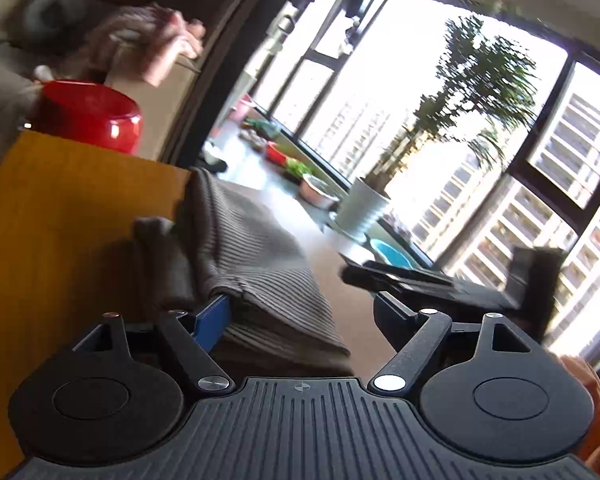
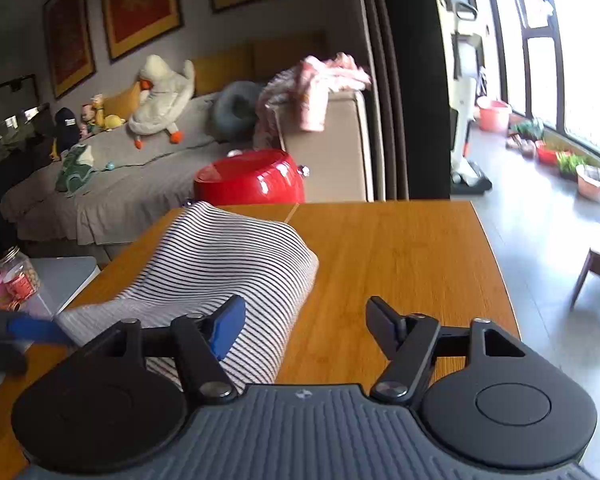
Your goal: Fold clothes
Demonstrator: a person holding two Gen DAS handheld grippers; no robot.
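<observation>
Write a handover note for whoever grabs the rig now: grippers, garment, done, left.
Left gripper: jaws wide apart, holding nothing, the striped garment at its blue fingertip.
Right gripper: open, empty, its blue pad over the cloth's near edge.
Striped garment: on the wooden table, bunched into a loose hump, partly doubled over.
Done: a rough first fold at most.
Left: re-grip, flatten, finish the fold. More clothes on the sofa arm.

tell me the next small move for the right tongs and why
Probably slide the right tongs left and close on the striped shirt: they stand open, only the blue finger over its folded edge, the other above bare table.
</observation>
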